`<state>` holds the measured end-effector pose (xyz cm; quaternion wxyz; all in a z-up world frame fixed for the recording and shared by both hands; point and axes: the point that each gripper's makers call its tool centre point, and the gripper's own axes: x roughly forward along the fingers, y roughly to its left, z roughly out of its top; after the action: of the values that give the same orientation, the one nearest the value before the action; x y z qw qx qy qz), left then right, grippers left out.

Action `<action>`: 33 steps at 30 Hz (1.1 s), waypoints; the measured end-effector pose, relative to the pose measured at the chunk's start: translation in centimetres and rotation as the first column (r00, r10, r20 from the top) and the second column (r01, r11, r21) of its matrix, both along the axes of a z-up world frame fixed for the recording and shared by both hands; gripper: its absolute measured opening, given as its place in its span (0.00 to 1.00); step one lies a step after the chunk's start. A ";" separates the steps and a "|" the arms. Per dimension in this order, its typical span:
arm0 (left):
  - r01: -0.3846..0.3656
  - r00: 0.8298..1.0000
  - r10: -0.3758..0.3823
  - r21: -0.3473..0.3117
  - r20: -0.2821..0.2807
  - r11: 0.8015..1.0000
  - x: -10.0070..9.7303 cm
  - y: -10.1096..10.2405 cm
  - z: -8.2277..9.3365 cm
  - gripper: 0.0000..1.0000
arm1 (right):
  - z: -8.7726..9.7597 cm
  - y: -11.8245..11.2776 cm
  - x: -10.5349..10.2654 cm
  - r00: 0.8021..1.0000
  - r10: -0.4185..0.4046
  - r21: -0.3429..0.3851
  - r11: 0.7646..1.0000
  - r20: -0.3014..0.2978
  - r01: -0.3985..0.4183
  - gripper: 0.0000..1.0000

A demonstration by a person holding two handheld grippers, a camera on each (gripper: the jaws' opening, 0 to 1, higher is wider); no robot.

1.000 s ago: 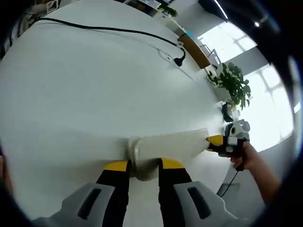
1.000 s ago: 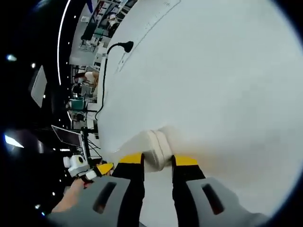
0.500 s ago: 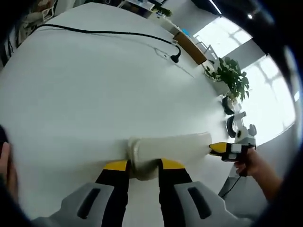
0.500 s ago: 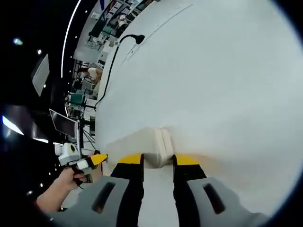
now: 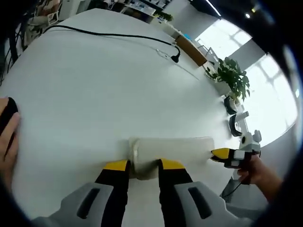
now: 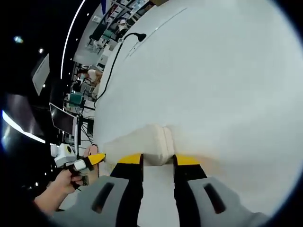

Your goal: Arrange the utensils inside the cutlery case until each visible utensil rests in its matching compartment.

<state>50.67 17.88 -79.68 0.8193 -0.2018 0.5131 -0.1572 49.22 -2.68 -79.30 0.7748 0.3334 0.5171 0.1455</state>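
Grippers, left gripper (image 5: 143, 164) and right gripper (image 6: 157, 160), each have jaws closed on opposite ends of the cream cutlery case (image 5: 168, 149) near the white surface's (image 5: 94, 90) edge, so uneven pulling could, I judge, twist it free.

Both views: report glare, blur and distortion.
Left gripper view: window glare behind the plant; fisheye bows the white table; cutlery case soft-edged. Right gripper view: table washed out, room at left dark, case blurred near the jaws.
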 end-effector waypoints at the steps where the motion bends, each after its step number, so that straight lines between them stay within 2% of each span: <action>1: -0.021 1.000 0.021 -0.013 -0.006 1.000 0.2 0.2 -0.2 0.24 | 0.0 0.0 0.2 1.000 0.011 -0.017 1.000 0.007 -0.011 0.23; 4: -0.068 0.998 0.067 -0.036 -0.019 0.997 0.3 0.4 -0.4 0.26 | 0.1 0.0 0.4 0.999 0.032 -0.046 0.998 0.031 -0.030 0.25; 7: -0.089 0.996 0.089 -0.018 -0.010 0.996 0.4 1.2 -0.6 0.34 | 0.1 0.0 0.0 0.998 0.046 -0.054 0.998 0.032 -0.045 0.27; 9: -0.083 0.997 0.083 -0.034 -0.007 0.996 0.3 1.4 -0.6 0.35 | 0.5 -0.4 0.2 0.998 0.024 -0.060 0.998 0.056 -0.021 0.35; 12: -0.090 0.995 0.092 -0.046 0.033 0.995 0.6 1.6 0.2 0.47 | 1.1 -1.2 0.9 0.995 -0.006 -0.062 0.998 0.102 0.013 0.45; 14: -0.084 0.994 0.087 -0.054 0.063 0.995 0.7 1.5 0.8 0.52 | 1.9 -1.6 0.8 0.993 -0.014 -0.066 0.998 0.119 0.022 0.46; 15: -0.078 0.994 0.081 -0.056 0.069 0.995 0.5 1.4 1.2 0.51 | 2.5 -1.7 1.1 0.987 -0.001 -0.070 0.998 0.163 0.012 0.45; 16: -0.035 0.994 0.042 -0.070 0.097 0.997 0.5 1.0 1.9 0.49 | 2.9 -1.9 1.1 0.984 0.010 -0.079 0.997 0.176 0.004 0.46; 17: -0.033 0.993 0.041 -0.066 0.113 0.997 0.4 1.1 2.3 0.49 | 3.3 -2.1 1.0 0.981 0.032 -0.101 0.995 0.192 -0.013 0.46; 18: -0.015 0.984 0.026 -0.065 0.178 0.998 1.0 1.1 3.2 0.52 | 3.8 -2.2 1.1 0.972 0.062 -0.121 0.992 0.227 -0.035 0.46; 20: 0.017 0.983 -0.004 -0.073 0.183 0.997 0.5 0.7 4.0 0.58 | 5.2 -1.9 1.1 0.947 0.125 -0.148 0.985 0.296 -0.083 0.47; 21: 0.058 0.974 -0.044 -0.057 0.223 0.997 0.4 0.5 4.9 0.58 | 6.3 -1.4 1.1 0.916 0.181 -0.168 0.978 0.357 -0.128 0.49; 24: 0.176 0.914 -0.178 0.038 0.364 0.984 0.4 0.2 7.9 0.61 | 8.2 -0.5 0.0 0.848 0.303 -0.240 0.947 0.436 -0.215 0.56; 26: 0.187 0.892 -0.192 0.052 0.410 0.981 0.2 0.2 9.5 0.66 | 9.3 -0.3 -0.5 0.811 0.343 -0.284 0.931 0.474 -0.228 0.54; 27: 0.195 0.882 -0.193 0.041 0.429 0.980 -0.2 0.0 10.6 0.70 | 10.1 -0.2 -1.1 0.790 0.368 -0.303 0.922 0.490 -0.242 0.55; 28: 0.189 0.880 -0.180 0.024 0.440 0.982 -0.5 0.0 11.4 0.73 | 10.5 -0.2 -1.6 0.780 0.391 -0.323 0.911 0.488 -0.255 0.57; 29: 0.196 0.869 -0.168 -0.011 0.466 0.981 -1.2 -0.4 12.8 0.74 | 11.1 -0.2 -2.5 0.761 0.417 -0.354 0.898 0.498 -0.260 0.60; 30: 0.205 0.847 -0.172 -0.011 0.502 0.979 -1.6 -0.6 13.9 0.74 | 11.7 -0.3 -3.2 0.728 0.452 -0.393 0.880 0.515 -0.268 0.62; 31: 0.200 0.818 -0.178 0.019 0.547 0.980 -2.1 -0.4 15.2 0.75 | 12.1 -0.9 -3.8 0.705 0.477 -0.439 0.861 0.525 -0.255 0.62; 32: 0.203 0.808 -0.185 0.030 0.559 0.979 -2.4 -0.4 15.5 0.75 | 12.4 -1.2 -4.3 0.697 0.483 -0.452 0.856 0.530 -0.250 0.62; 33: 0.219 0.786 -0.201 0.042 0.585 0.975 -3.3 -0.5 16.5 0.75 | 13.0 -1.4 -5.2 0.681 0.502 -0.471 0.845 0.533 -0.254 0.62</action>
<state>47.38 17.40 -63.15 0.9118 -0.0969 0.2526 -0.3090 44.01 -4.06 -66.29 0.9020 0.0000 0.2983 0.3122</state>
